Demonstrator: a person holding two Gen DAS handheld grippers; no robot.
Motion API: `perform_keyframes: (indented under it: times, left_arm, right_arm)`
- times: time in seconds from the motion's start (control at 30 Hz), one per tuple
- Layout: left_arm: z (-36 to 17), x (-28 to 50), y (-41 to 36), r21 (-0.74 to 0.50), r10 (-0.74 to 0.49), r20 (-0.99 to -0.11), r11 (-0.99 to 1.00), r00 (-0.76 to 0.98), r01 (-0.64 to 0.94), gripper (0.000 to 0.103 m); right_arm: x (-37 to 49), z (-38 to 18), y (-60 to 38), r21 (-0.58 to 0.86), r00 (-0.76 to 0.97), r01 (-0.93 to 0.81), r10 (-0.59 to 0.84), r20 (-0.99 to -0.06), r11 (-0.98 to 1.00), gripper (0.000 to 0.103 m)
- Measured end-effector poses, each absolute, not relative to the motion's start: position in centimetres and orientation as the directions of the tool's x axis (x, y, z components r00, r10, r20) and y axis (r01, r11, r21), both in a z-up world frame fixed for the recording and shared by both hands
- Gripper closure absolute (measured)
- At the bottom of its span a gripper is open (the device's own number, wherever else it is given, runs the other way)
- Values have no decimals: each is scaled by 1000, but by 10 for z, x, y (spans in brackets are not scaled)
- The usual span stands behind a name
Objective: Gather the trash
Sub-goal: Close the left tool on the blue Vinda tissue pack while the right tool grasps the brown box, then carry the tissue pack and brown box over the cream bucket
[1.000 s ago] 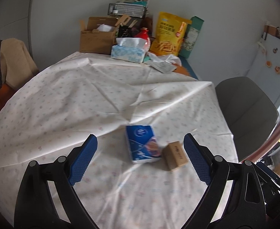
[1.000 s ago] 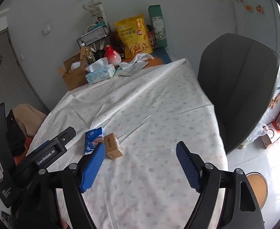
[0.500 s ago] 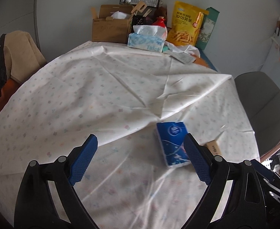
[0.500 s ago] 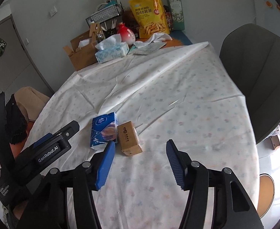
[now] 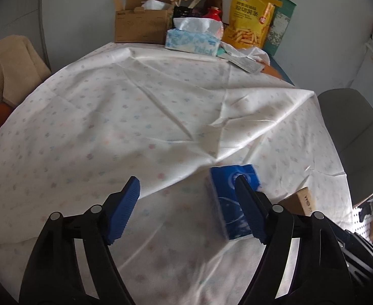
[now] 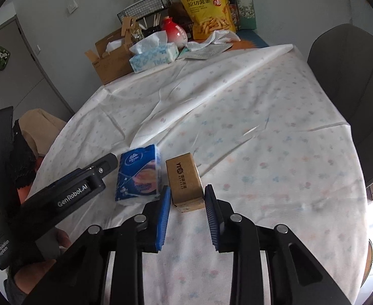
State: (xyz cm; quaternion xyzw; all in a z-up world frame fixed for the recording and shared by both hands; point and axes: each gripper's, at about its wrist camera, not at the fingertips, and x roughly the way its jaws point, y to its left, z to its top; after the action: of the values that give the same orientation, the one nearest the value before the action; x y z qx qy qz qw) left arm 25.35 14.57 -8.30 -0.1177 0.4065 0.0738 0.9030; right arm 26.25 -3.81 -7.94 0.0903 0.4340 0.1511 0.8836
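Note:
A small brown cardboard box (image 6: 185, 181) lies on the white tablecloth (image 6: 262, 132). A blue tissue pack (image 6: 138, 174) lies just left of it. My right gripper (image 6: 187, 202) is partly closed, its blue pads on either side of the box's near end, with small gaps still showing. My left gripper (image 5: 186, 198) is open over the cloth; its right finger (image 5: 249, 211) overlaps the blue tissue pack (image 5: 230, 203) in the left wrist view. The brown box (image 5: 300, 202) shows at the right behind that finger. The left gripper's body (image 6: 67, 193) shows in the right wrist view.
At the table's far end stand an open cardboard box (image 5: 140, 25), a light blue tissue box (image 5: 192, 42), a yellow snack bag (image 5: 249, 25), a red jar (image 6: 173, 31) and a wire basket (image 6: 145, 9). A grey chair (image 6: 351, 89) stands at the right. Clothes hang on a chair (image 5: 6, 63) at the left.
My right gripper has moved in and down onto the brown box and narrowed around it. My left gripper has shifted left, so the tissue pack now sits by its right finger.

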Motion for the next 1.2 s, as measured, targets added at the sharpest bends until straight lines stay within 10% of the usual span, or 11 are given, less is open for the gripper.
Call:
perform_keyframes:
  times: [0.43,0.6,1.2]
  left_arm:
    - [-93,269,96,-117,-3,-784,983,620,-143,27]
    - [-94,266,83,-81,23,-812,985,583,-152,74]
    - [-49,233,8,-100,-66,-729,995,681,-11,74]
  right_arm:
    - [254,-67,-87,265,626,-102,269,-732,959,75]
    - [244,-60,-107,262,644,-65,241,-726,963,75]
    - [190,-27,-174,256,720,37,152,-678,966,75]
